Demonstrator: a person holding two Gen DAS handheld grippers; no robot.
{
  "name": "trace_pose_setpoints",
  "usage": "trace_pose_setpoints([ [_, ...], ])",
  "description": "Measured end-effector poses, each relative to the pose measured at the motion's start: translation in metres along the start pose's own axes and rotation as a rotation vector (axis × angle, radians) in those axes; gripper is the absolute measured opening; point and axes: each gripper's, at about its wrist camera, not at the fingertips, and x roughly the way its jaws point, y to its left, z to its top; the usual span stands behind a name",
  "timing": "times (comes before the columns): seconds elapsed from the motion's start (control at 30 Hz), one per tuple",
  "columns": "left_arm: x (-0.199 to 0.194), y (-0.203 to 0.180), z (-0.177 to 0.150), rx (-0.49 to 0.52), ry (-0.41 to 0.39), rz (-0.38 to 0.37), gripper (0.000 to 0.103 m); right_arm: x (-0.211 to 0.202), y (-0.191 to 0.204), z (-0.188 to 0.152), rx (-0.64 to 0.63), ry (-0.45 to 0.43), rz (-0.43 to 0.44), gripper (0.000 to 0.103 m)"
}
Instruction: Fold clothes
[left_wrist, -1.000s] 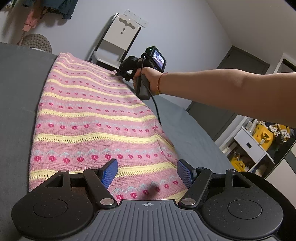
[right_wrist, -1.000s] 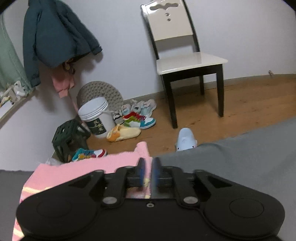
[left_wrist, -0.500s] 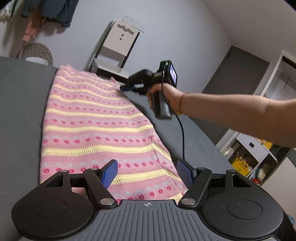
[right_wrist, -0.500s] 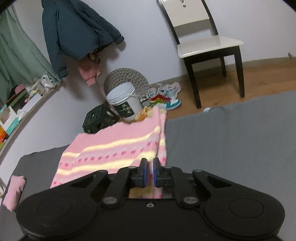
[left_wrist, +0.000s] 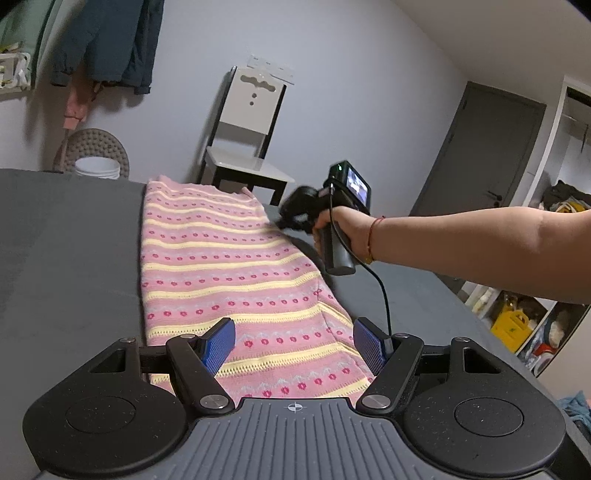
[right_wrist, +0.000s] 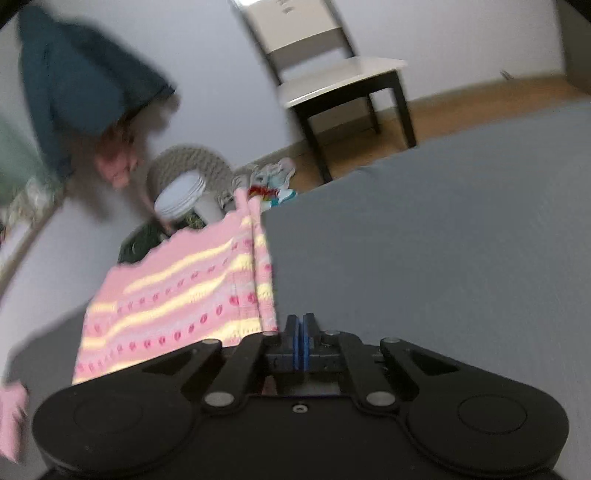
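pink knit garment (left_wrist: 229, 266), w/ yellow stripes and rows of red dots, lies flat and lengthwise on the grey surface (left_wrist: 70, 258); far hem reaches the surface's far edge, near end runs under the left gripper (left_wrist: 295, 341). left gripper: blue pads (left_wrist: 219, 341) wide apart, nothing between them, poised over the garment's near end; contact w/ fabric cannot be told. right gripper (right_wrist: 300, 341): blue pads pressed together, jaws closed; no fabric visible between them. in the right wrist view (motion-blurred) it sits just beside the garment's right edge, over bare grey surface. in the left wrist view the person's right hand (left_wrist: 340, 229) grips the handle of that gripper, held at the garment's right edge, toward the far end; whether it touches the cloth cannot be told. forearm extends in from the right, red string at wrist. bkgd: white-seated chair (left_wrist: 247, 147) past the far edge, dark jacket (left_wrist: 107, 40) hung on wall, white bucket (left_wrist: 98, 171) at left, grey door (left_wrist: 484, 158) at right.
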Motion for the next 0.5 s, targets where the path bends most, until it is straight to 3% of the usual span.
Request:
trace_pose_setpoints([
  [0.07,-0.007,-0.003,0.004,0.009,-0.004,0.008,0.071,-0.020,-0.004,0.002,0.041,-0.038,0.050,0.026],
  [0.23,-0.038,-0.015,0.024,0.021,-0.054,0.057,0.071,-0.086,0.022,0.002,-0.090,-0.074,0.157,0.043],
  [0.3,-0.053,-0.022,0.035,-0.014,-0.077,0.066,0.071,-0.119,0.036,-0.004,-0.117,-0.120,0.237,0.073],
  [0.37,-0.070,-0.032,0.044,-0.048,-0.105,0.066,0.071,-0.154,0.048,-0.015,-0.123,-0.188,0.308,0.089],
  [0.5,-0.112,-0.058,0.060,-0.056,-0.168,0.050,0.071,-0.213,0.067,-0.041,-0.147,-0.281,0.381,0.103],
])
